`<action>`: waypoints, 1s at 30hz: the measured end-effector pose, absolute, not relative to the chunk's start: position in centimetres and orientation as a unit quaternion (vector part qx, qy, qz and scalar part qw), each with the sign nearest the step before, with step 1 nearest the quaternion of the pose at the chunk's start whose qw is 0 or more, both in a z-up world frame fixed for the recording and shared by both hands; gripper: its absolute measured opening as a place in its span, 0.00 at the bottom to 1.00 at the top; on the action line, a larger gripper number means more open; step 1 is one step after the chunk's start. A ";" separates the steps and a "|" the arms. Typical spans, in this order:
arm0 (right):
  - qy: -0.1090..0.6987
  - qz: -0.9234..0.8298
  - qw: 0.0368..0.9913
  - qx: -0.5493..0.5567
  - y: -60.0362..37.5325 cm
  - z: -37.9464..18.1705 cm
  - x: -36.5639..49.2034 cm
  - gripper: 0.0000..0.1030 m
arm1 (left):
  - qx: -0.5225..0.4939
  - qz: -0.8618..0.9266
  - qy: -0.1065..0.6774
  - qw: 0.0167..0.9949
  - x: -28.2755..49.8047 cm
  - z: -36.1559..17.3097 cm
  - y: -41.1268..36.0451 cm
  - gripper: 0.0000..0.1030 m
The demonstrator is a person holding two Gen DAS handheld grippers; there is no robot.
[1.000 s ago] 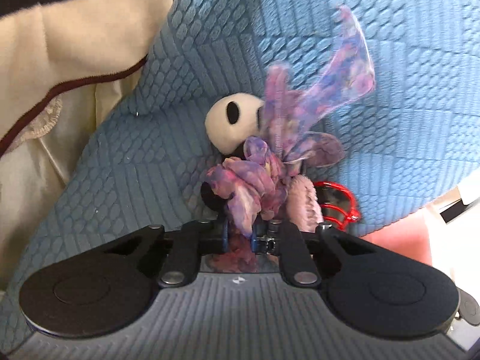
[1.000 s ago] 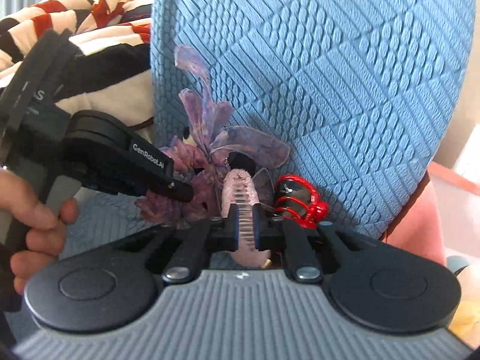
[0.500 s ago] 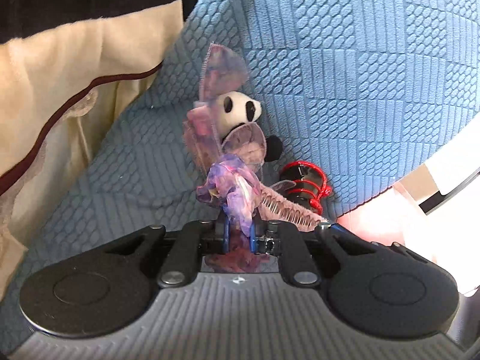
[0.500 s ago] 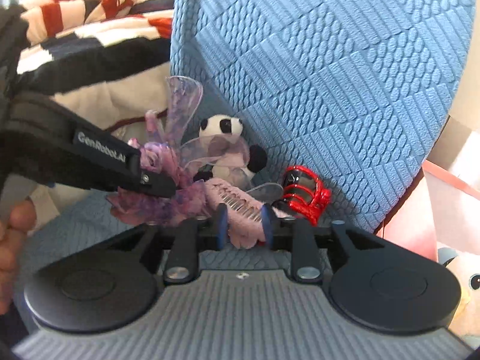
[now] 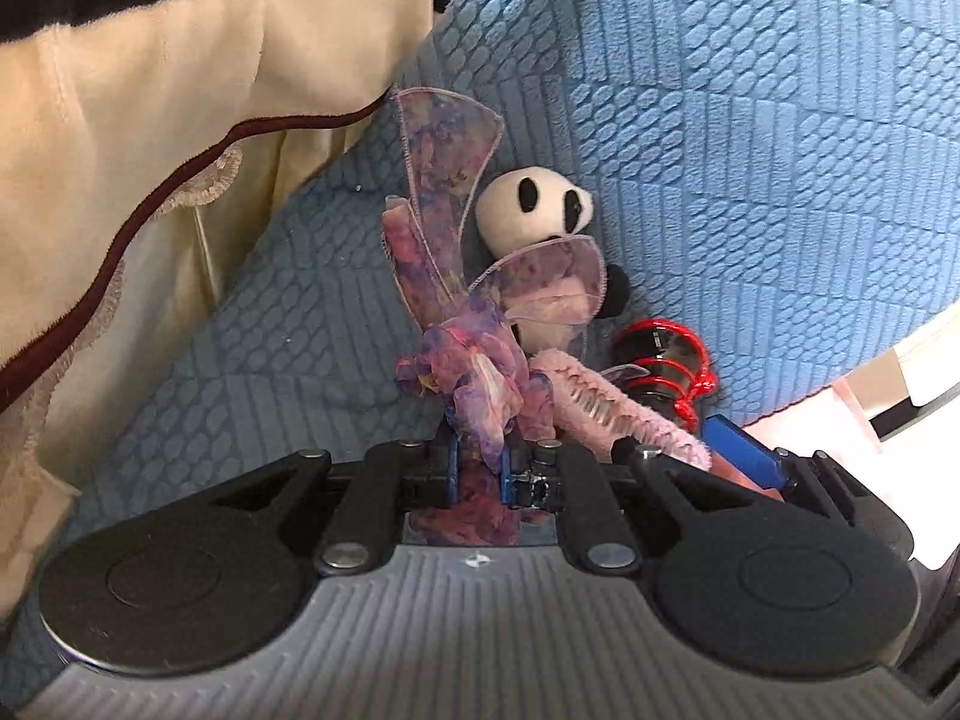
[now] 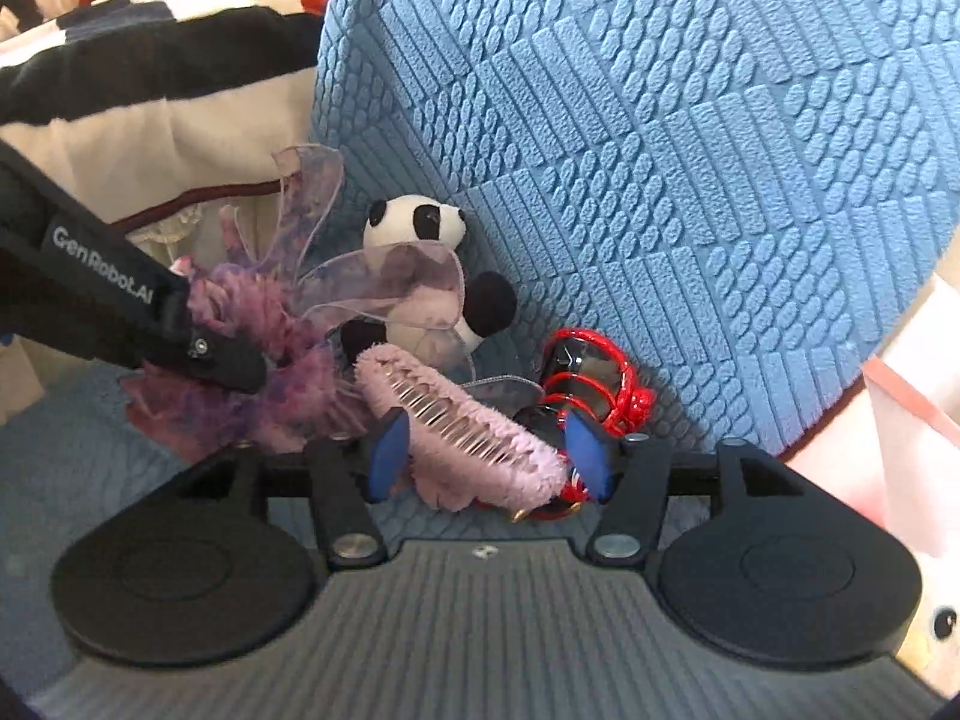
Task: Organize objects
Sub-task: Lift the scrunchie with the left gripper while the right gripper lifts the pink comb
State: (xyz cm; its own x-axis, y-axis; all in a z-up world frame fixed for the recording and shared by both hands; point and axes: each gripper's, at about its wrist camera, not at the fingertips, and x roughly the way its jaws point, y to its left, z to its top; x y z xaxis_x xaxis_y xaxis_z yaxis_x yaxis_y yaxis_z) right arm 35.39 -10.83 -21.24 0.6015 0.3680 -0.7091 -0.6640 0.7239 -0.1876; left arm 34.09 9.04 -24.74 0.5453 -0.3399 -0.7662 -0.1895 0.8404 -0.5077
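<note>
My left gripper [image 5: 478, 468] is shut on a purple floral ribbon scrunchie [image 5: 474, 360], held low over the blue textured seat [image 5: 288, 324]. It also shows in the right wrist view [image 6: 264, 324], clamped by the left gripper's fingers [image 6: 204, 348]. My right gripper [image 6: 486, 450] is open, its blue pads on either side of a fuzzy pink hair clip [image 6: 456, 420] that lies loose on the seat. The pink clip [image 5: 624, 414] lies beside the scrunchie. A small panda plush [image 6: 426, 276] and a red hair claw [image 6: 594, 378] rest against the blue backrest [image 6: 660, 150].
A cream, black and red striped blanket [image 6: 120, 60] lies left of the seat, also in the left wrist view [image 5: 150, 120]. Pink fabric [image 6: 900, 420] and a plush toy's eye [image 6: 945, 618] show at the right edge.
My right gripper has opened and let go of the pink hair clip, which now lies tilted between its pads. Both grippers have drawn back; the panda is in fuller view.
</note>
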 end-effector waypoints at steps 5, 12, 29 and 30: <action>0.350 0.329 0.848 -0.222 -11.3 -21.6 35.8 0.59 | -0.280 -0.045 0.486 0.827 34.5 -25.3 9.2 0.14; 0.367 0.380 0.817 -0.230 -11.0 -21.6 34.4 0.55 | -0.279 -0.033 0.500 0.819 35.6 -26.3 9.0 0.14; 0.310 0.359 0.838 -0.270 -11.0 -20.9 32.8 0.30 | -0.267 -0.043 0.498 0.824 34.6 -25.9 8.3 0.14; 0.311 0.360 0.838 -0.267 -11.1 -20.7 32.6 0.30 | -0.266 -0.044 0.498 0.824 34.3 -25.8 8.2 0.14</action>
